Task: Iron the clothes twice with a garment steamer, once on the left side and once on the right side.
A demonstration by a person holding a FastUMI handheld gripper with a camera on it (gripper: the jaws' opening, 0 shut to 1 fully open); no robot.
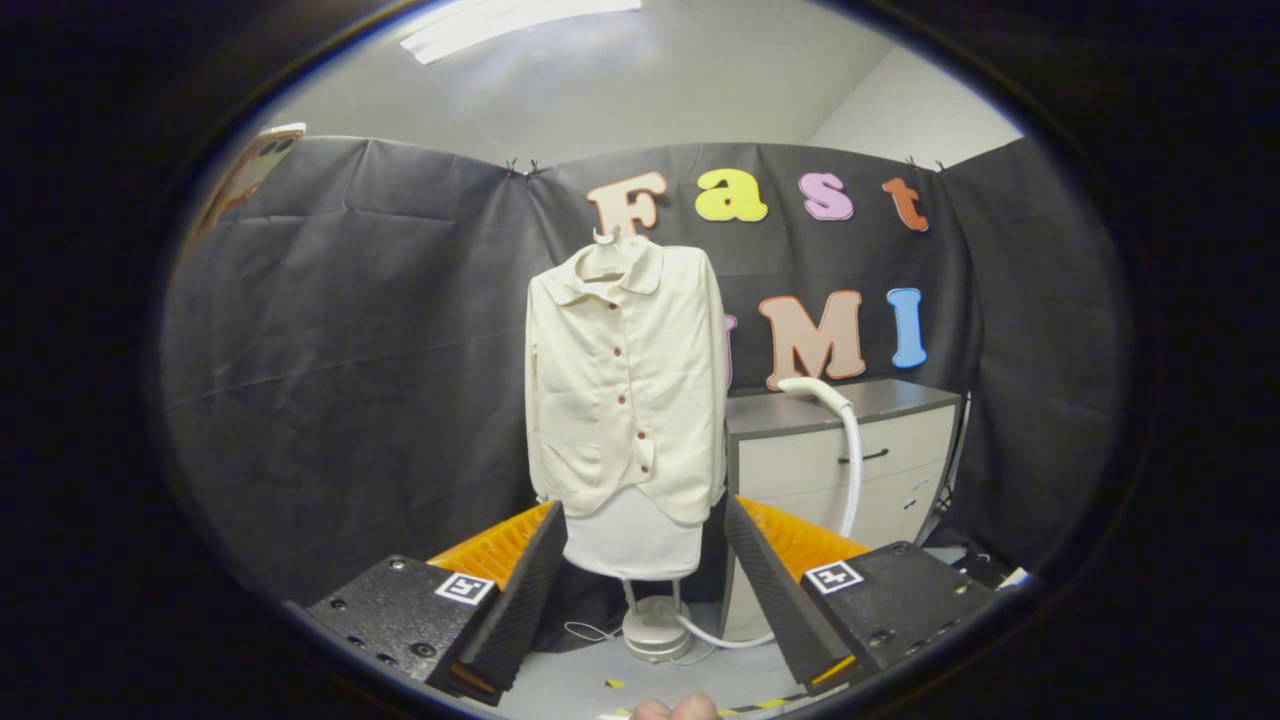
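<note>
A: Gripper (640,585) fingers spread wide, holding nothing; the cream shirt (625,385) hangs beyond them, soft and light
B: Steamer head (812,391) rests on the cabinet (850,440) further right; likely rigid, grab its handle

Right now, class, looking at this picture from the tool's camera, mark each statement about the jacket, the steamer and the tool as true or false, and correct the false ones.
1. The jacket hangs on a stand. True.
2. The tool is shut on the steamer head. False: its fingers stand open, holding nothing.
3. The steamer head rests on top of the cabinet. True.
4. The jacket is unbuttoned and hangs open. False: it is buttoned down the front.
5. The cabinet stands left of the jacket. False: it stands to the right.
</note>
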